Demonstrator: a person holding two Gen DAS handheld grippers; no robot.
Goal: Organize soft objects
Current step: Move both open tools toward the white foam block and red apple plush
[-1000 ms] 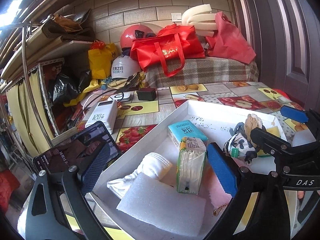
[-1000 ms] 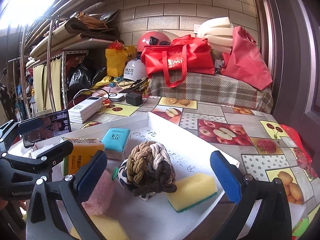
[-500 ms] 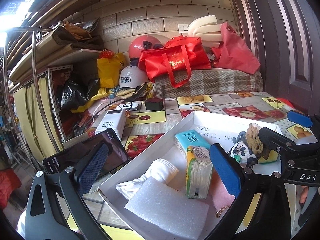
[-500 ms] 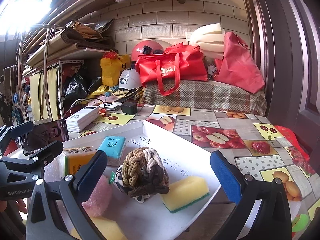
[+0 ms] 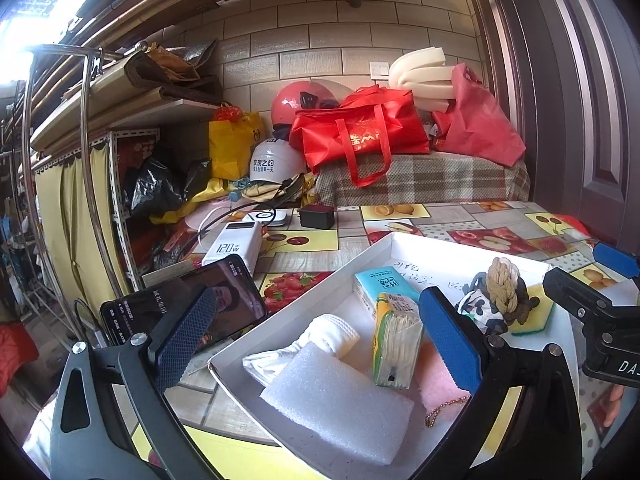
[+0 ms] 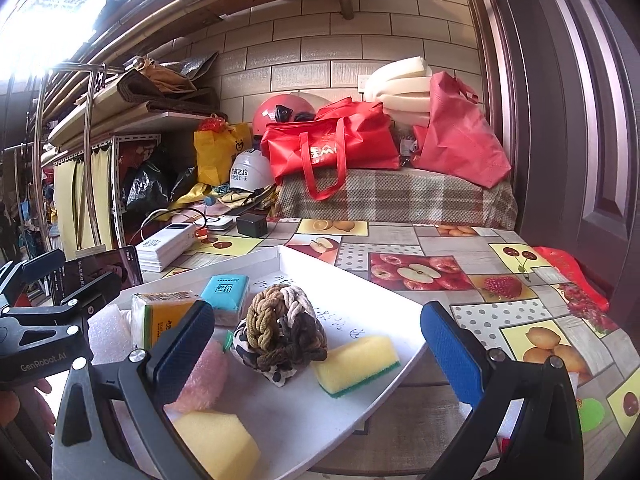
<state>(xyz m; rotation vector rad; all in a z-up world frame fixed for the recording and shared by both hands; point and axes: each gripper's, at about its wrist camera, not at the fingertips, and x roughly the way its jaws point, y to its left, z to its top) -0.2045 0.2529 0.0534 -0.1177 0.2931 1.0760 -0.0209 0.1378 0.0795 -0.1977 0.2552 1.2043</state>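
Note:
A white tray on the fruit-pattern table holds soft things: a white foam block, a white rolled cloth, a yellow tissue pack, a teal tissue pack, a pink foam piece, a braided rope ball on a spotted cloth, and yellow sponges. My left gripper is open and empty above the tray's near end. My right gripper is open and empty above the rope ball.
A phone leans at the tray's left, with a white power bank and a black charger behind. Red bags, helmets and foam rolls sit on a plaid-covered bench at the back. A door stands at the right.
Both grippers have drawn back and risen a little from the tray. They stay open and empty. The things in the tray have not moved.

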